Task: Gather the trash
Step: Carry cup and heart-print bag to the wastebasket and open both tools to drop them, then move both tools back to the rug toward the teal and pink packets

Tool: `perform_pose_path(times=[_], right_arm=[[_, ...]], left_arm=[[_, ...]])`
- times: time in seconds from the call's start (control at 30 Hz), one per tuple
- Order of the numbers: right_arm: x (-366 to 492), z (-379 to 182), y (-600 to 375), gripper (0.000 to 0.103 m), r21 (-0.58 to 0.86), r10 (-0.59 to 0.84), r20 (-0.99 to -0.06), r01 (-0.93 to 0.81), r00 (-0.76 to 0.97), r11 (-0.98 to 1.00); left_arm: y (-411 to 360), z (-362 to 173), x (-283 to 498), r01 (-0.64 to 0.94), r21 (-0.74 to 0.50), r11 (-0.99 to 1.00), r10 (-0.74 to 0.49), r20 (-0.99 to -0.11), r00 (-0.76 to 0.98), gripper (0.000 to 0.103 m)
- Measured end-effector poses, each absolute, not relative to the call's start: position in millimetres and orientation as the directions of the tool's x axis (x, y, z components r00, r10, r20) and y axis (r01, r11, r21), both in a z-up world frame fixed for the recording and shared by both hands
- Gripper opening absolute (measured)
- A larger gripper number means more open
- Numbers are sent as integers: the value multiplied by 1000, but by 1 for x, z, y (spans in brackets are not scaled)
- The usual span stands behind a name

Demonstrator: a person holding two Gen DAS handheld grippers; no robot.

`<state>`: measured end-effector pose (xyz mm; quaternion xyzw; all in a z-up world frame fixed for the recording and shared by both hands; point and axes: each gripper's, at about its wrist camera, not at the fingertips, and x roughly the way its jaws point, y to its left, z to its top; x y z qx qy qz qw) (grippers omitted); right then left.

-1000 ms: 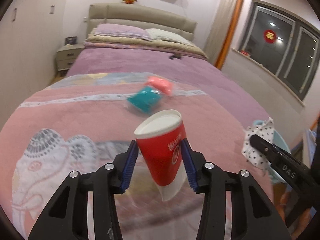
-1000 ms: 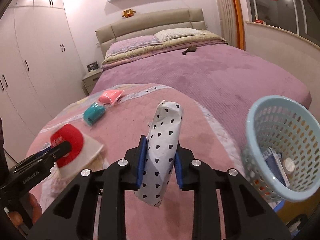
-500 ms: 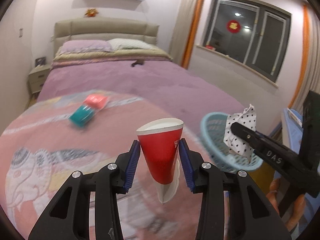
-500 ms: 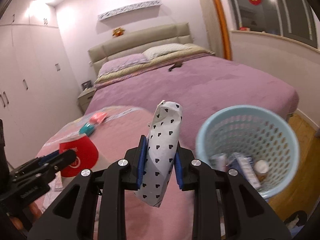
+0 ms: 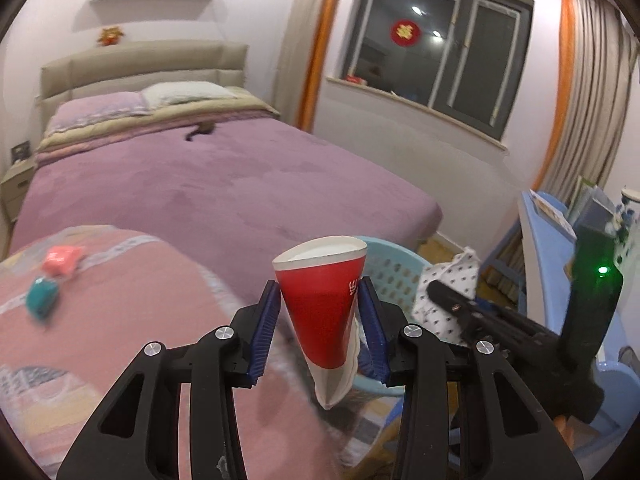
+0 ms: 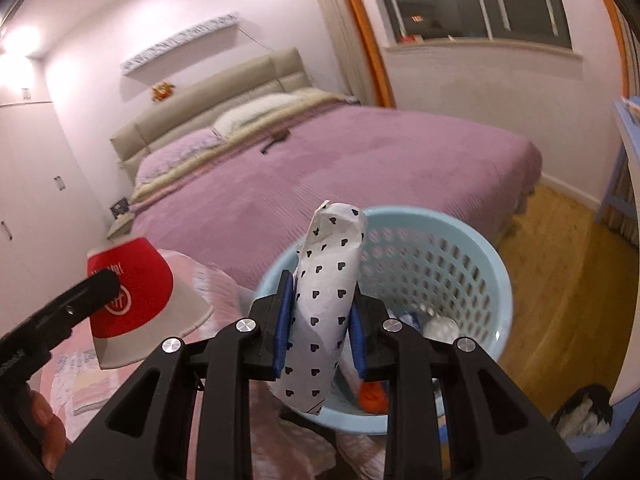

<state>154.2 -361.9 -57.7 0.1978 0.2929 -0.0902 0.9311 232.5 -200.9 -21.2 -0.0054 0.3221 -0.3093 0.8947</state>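
**Two light pieces of trash held near the basket**

Our left gripper point(image 5: 320, 328) is clenched on a red paper cup point(image 5: 322, 304), and the pads press its sides so much that the round rim is squeezed to a pointed oval. From this we judge the cup is very light and soft, and it crushes easily. It seems better to hold it at the middle of the wall, as now, because the thin rim gives little support.

Our right gripper point(image 6: 320, 320) is grasping a white wrapper with black hearts point(image 6: 326, 280), rolled like a tube and standing up between the pads. It looks like thin paper or film, so it is probably light and a little slippery. A grip low on the roll, as here, seems safest.

The light blue basket point(image 6: 480, 264) stands just behind and below the right gripper, with some trash already inside. In the left wrist view it is partly hidden behind the cup.

To the left of the left gripper, well apart, a pink packet point(image 5: 60, 258) and a teal packet point(image 5: 40, 300) lie on the pink blanket point(image 5: 132, 280). To the far right is a blue table point(image 5: 540, 232). Nothing seems to block the way to the basket; only the two grippers are close to each other there.
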Motion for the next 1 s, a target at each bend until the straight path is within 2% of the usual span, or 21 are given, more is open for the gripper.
perform_pose_path(times=[0.1, 0.37, 0.4, 0.43, 0.5, 0.53, 0.57, 1.0], right_arm=[[162, -73, -377, 23, 319, -52, -627, 317, 778, 893], [171, -93, -393, 23, 316, -56, -671, 354, 739, 880], [172, -94, -394, 25, 314, -58, -675, 358, 735, 879], [173, -96, -395, 28, 313, -60, -683, 367, 728, 876], [175, -97, -397, 37, 327, -52, -684, 369, 727, 870], [174, -98, -399, 45, 333, -53, -684, 377, 727, 864], [172, -99, -401, 46, 335, -58, -683, 383, 728, 861], [178, -85, -363, 46, 328, -17, -663, 311, 748, 892]], left_arm=[[-220, -31, 241, 575, -225, 787, -578, -594, 559, 39], [-252, -47, 251, 610, -185, 770, -572, -624, 533, 40], [-254, -47, 251, 618, -178, 765, -574, -623, 532, 45], [-255, -47, 251, 622, -168, 765, -572, -621, 536, 58], [-252, -48, 248, 620, -147, 771, -565, -608, 558, 70], [-250, -48, 248, 622, -147, 769, -568, -605, 558, 70], [-248, -49, 248, 623, -151, 768, -569, -607, 555, 70], [-194, -51, 257, 546, -220, 809, -553, -602, 577, 70]])
